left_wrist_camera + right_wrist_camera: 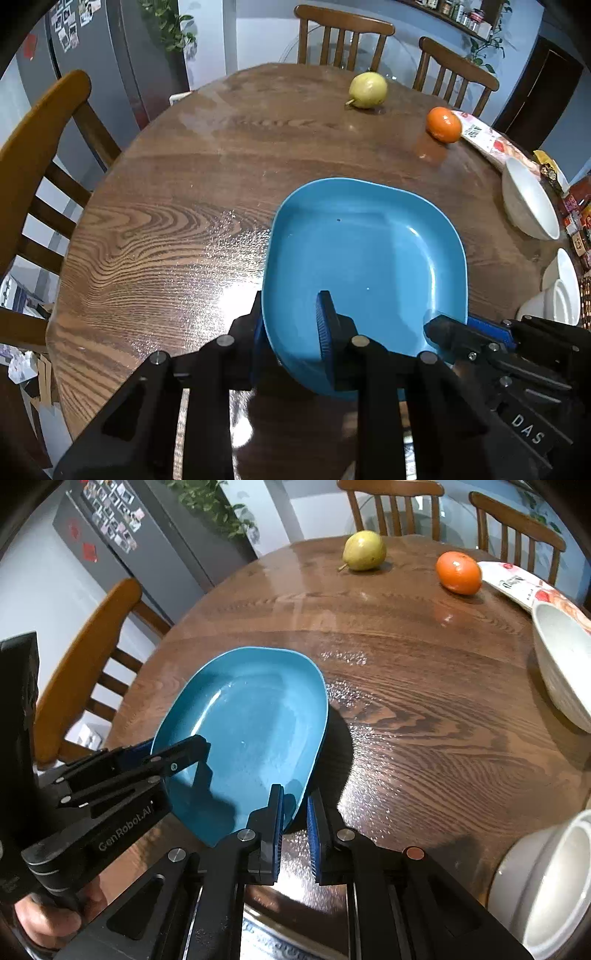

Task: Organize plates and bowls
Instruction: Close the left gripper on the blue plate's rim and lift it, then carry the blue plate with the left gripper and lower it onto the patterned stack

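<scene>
Gripping blue plate (365,266) at near rim, both grippers: left (291,332) and right (295,827) jaws clamped on it, plate tilted over glossy round wood counter (166,221). Chairs, fridge (110,55) behind. Lettering reads "GenRobot.AI", "DAS".

Both wrist cameras look steeply down, close over the table (155,236), sharing the blue plate (364,258).
</scene>
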Demonstrator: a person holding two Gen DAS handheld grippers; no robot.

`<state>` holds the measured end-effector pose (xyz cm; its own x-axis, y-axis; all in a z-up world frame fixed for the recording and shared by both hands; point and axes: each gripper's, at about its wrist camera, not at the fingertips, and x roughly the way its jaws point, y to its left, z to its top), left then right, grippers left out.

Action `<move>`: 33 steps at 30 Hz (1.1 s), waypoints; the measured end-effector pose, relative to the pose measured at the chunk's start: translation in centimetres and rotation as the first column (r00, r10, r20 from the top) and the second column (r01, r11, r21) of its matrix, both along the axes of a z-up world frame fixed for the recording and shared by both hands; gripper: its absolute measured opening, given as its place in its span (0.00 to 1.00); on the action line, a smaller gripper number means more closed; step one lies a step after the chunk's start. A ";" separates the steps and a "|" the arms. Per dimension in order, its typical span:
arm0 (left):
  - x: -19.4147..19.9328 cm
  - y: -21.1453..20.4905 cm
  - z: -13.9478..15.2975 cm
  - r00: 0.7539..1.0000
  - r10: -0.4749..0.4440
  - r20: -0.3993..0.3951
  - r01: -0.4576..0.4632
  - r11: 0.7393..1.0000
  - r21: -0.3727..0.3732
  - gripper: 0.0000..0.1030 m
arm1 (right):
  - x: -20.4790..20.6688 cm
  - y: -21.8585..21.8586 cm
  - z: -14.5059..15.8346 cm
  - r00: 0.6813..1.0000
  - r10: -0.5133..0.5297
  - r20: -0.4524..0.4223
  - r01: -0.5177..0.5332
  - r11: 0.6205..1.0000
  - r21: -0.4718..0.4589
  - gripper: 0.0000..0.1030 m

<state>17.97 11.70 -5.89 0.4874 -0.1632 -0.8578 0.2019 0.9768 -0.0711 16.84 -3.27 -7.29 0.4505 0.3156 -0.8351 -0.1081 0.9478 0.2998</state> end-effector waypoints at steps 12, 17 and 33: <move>-4.8 -1.5 3.0 0.998 -0.013 0.067 0.013 1.000 0.007 0.23 | -4.9 -2.1 3.0 0.999 -0.003 0.048 0.001 1.000 0.030 0.13; -7.3 -2.3 3.3 0.997 -0.006 0.072 0.004 1.000 0.025 0.23 | -7.7 -2.5 3.1 0.999 0.026 0.045 -0.027 0.999 0.024 0.13; -14.0 -3.3 1.3 0.998 0.056 0.014 -0.057 0.996 0.069 0.23 | -14.5 -3.5 1.1 0.993 0.118 -0.020 -0.117 0.992 0.056 0.13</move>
<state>3.94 8.38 -4.57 0.5043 -0.0757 -0.8602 0.1466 0.9892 -0.0011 2.35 -6.74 -6.15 0.3881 0.4103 -0.8253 -0.2102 0.9112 0.3542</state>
